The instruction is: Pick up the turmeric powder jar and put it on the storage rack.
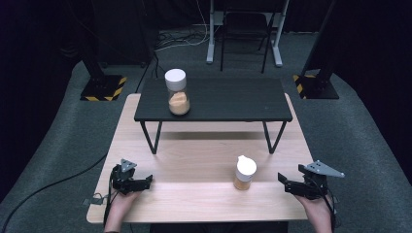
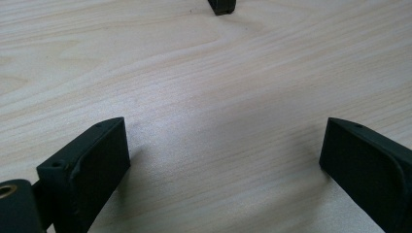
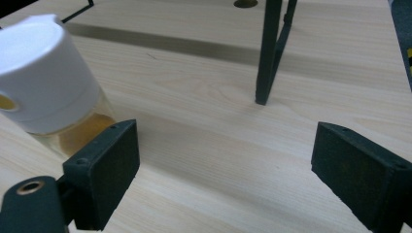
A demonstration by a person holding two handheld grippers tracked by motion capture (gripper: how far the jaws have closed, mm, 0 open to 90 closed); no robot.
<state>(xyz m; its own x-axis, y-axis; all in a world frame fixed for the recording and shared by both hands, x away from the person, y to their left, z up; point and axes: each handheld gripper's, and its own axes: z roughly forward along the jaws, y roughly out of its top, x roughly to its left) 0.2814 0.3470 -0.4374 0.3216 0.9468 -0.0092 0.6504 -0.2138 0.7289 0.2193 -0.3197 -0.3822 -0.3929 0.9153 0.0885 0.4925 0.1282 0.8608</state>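
Bottle (image 1: 245,173) stands upright, cap up, apparently untouched by either claw.

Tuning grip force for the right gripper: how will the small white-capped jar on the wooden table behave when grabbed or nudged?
The small jar looks rigid with clear, smooth walls, so probably slippery. It is only partly filled with orange powder, so likely light. It stands upright, taller than wide, under a broad white cap; a high nudge may tip it, and once down it could roll. The right gripper is open beside it.
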